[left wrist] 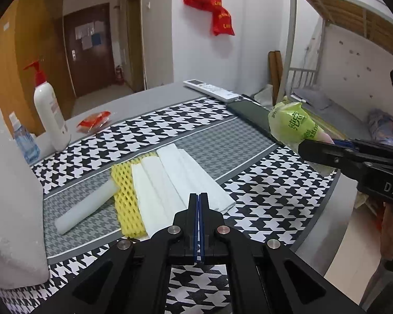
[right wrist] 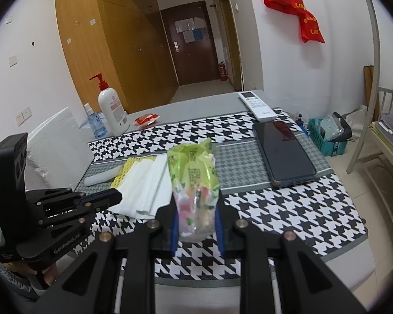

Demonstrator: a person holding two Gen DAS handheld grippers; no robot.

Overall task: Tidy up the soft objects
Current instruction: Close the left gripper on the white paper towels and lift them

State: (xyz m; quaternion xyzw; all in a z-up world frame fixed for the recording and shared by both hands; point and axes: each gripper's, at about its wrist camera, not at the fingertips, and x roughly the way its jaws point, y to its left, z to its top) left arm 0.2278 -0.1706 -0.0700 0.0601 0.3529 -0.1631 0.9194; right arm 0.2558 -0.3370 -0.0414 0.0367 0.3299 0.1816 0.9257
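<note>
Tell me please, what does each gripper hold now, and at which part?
The right gripper holds the green tissue pack by its near end, above the table. The left gripper is shut on nothing, above the white sheets.

Mat point(left wrist: 262, 183) bare at lower right of left view; foam pile point(left wrist: 170, 180) blocks centre, bottles point(left wrist: 51, 112) upper left, phone point(right wrist: 283, 151) right.

My left wrist camera looks down along its fingers, close over the white sheets point(left wrist: 175, 183) on the cloth point(left wrist: 262, 191), facing the far door point(left wrist: 91, 49). My right wrist camera sits further right, facing likewise. Both views share sheets, cloth, door and pump bottle point(right wrist: 112, 107).
</note>
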